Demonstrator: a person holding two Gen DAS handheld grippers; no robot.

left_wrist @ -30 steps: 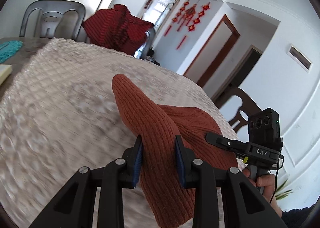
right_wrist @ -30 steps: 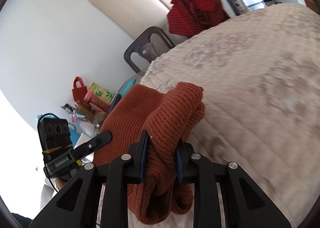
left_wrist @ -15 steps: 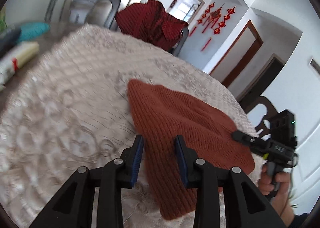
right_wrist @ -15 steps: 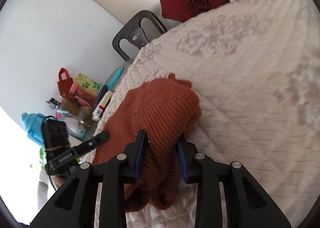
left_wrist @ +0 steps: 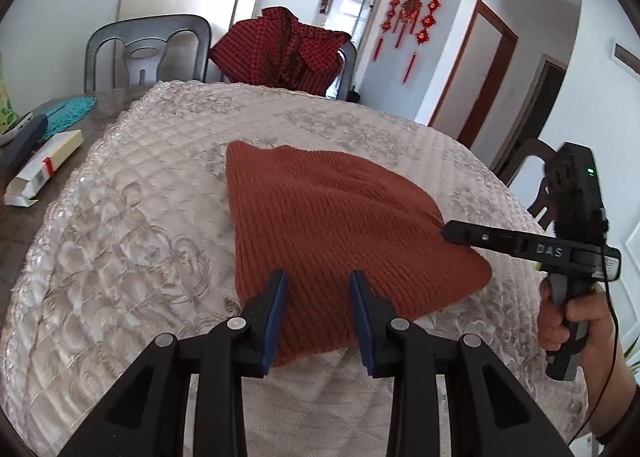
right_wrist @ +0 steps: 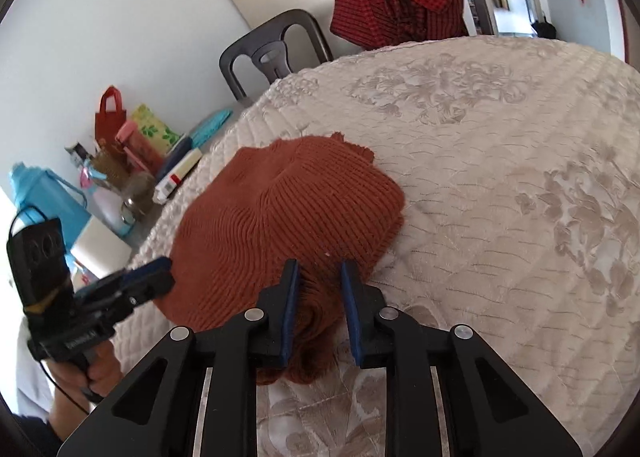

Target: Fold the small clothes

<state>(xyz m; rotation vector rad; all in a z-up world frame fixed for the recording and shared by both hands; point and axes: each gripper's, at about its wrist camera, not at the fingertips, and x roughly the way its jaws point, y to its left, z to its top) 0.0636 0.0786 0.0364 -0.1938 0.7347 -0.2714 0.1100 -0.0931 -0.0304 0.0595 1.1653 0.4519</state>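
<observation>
A rust-red knitted garment point(left_wrist: 340, 217) point(right_wrist: 288, 209) lies folded and flat on the quilted cream cloth point(left_wrist: 140, 237). My left gripper point(left_wrist: 318, 281) sits low at its near edge, and the knit fills the gap between the blue pads. From the right wrist view, the left gripper point(right_wrist: 156, 277) meets the garment's left edge. My right gripper point(right_wrist: 318, 273) has its jaws closing on a bunched fold at the garment's other end, with cloth between the pads. In the left wrist view the right gripper point(left_wrist: 448, 233) touches the garment's right edge, held by a hand point(left_wrist: 568, 321).
A red plaid garment point(left_wrist: 284, 49) hangs over a chair at the far side, beside a grey chair point(left_wrist: 148, 45). A long white box point(left_wrist: 44, 169) and a teal mat point(left_wrist: 68, 113) lie on the bare table. Bags, bottles and jars point(right_wrist: 120, 161) crowd that edge.
The garment was held up, draped between the jaws; now it lies spread flat on the cloth. Both grippers have come down with it.
</observation>
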